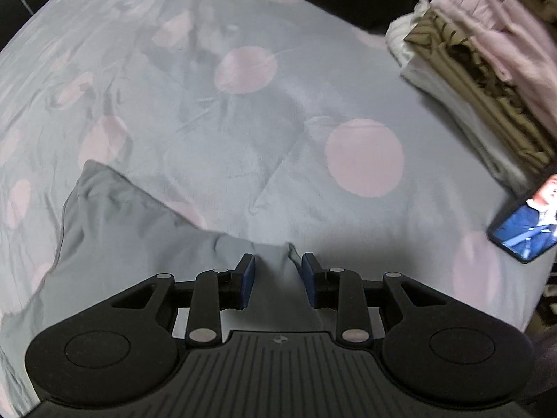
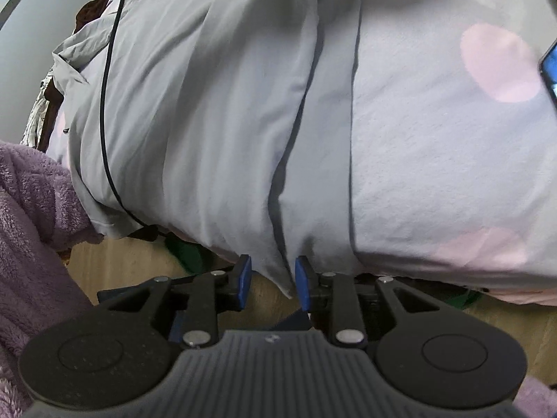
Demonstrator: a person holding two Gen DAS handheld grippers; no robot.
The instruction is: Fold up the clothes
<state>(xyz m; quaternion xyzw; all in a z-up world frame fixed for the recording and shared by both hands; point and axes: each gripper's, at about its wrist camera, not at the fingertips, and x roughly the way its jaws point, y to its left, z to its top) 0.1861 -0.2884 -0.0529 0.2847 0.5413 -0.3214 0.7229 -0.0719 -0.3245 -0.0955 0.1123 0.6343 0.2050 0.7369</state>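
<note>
You held both grippers, left (image 1: 277, 280) and right (image 2: 272, 280), jaws spread around the plain grey cloth garment's (image 2: 216, 132) corners at the bed's (image 1: 365, 160) near edge, seemingly for lifting.

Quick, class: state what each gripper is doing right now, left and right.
Left gripper: jaws partly open around a bunch of the grey garment, not clamped.
Right gripper: jaws partly open around the grey garment's corner, not clamped.

Your left gripper (image 1: 277, 280) and right gripper (image 2: 272, 283) match: ribbed grey body at 6 o'clock, black round-ended linkage arms at 4 and 8, silver pivot screws, blue pads (image 1: 248, 280) on the fingertips. A fuzzy purple sleeve (image 2: 31, 223) shows at 9 o'clock.
</note>
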